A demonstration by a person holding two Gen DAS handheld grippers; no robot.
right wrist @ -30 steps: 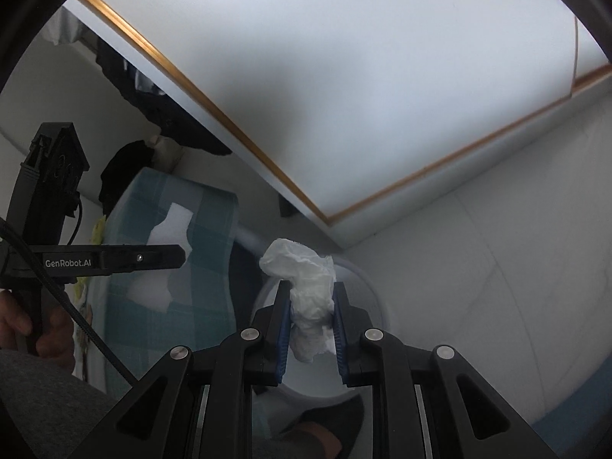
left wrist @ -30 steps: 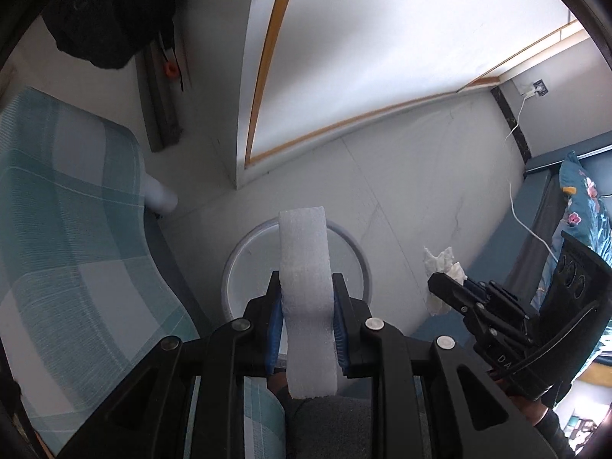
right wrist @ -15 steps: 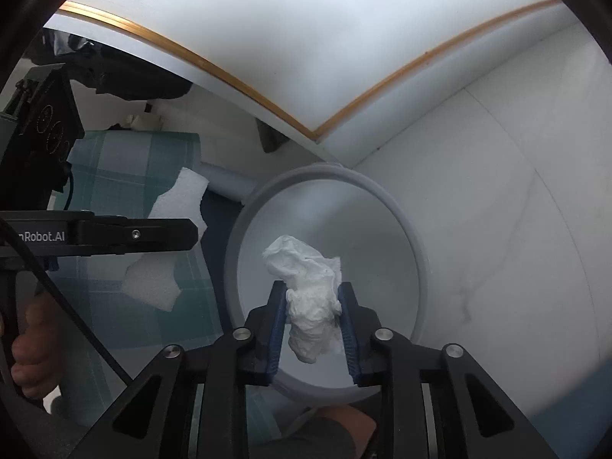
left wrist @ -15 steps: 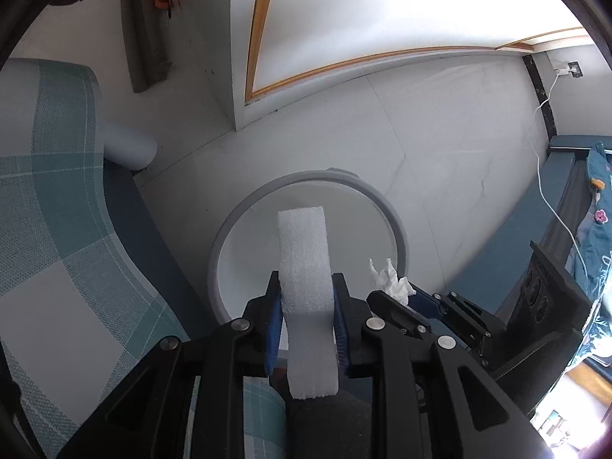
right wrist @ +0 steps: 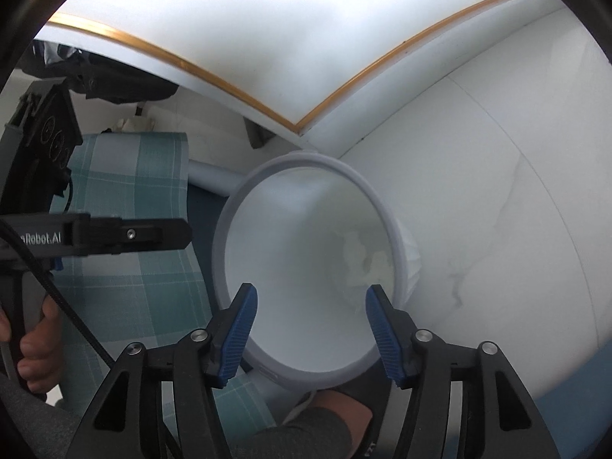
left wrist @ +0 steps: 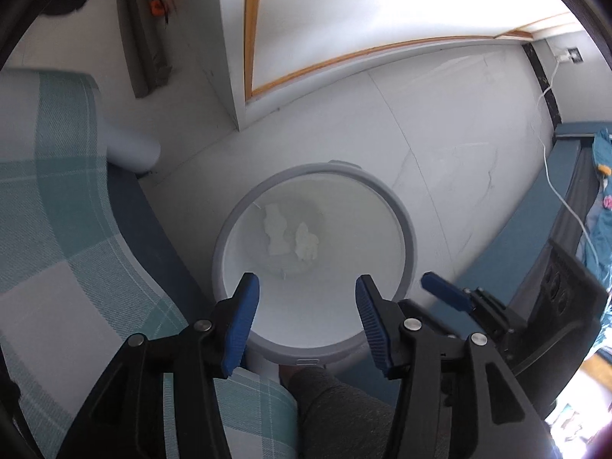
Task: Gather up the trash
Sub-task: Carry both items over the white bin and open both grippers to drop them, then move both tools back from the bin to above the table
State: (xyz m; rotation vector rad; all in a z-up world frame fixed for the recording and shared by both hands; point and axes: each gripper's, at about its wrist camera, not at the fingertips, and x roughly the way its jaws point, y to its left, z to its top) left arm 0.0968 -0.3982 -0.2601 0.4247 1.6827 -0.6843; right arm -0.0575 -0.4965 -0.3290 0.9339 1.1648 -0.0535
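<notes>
Left gripper [left wrist: 306, 298] and right gripper [right wrist: 310, 306] hover over the waste bin [left wrist: 408, 229], jaws opening, nothing between them; foam strip [left wrist: 276, 233] and crumpled tissue [left wrist: 306, 244] lie inside: light, soft, compressible, graspable anywhere

Bright, hazy daylight; fisheye-warped edges

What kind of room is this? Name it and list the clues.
Probably a bedroom or living space in a home: a checked teal bedspread or cover, a round white waste bin on a pale tiled floor, and a charging cable from a wall socket.
</notes>
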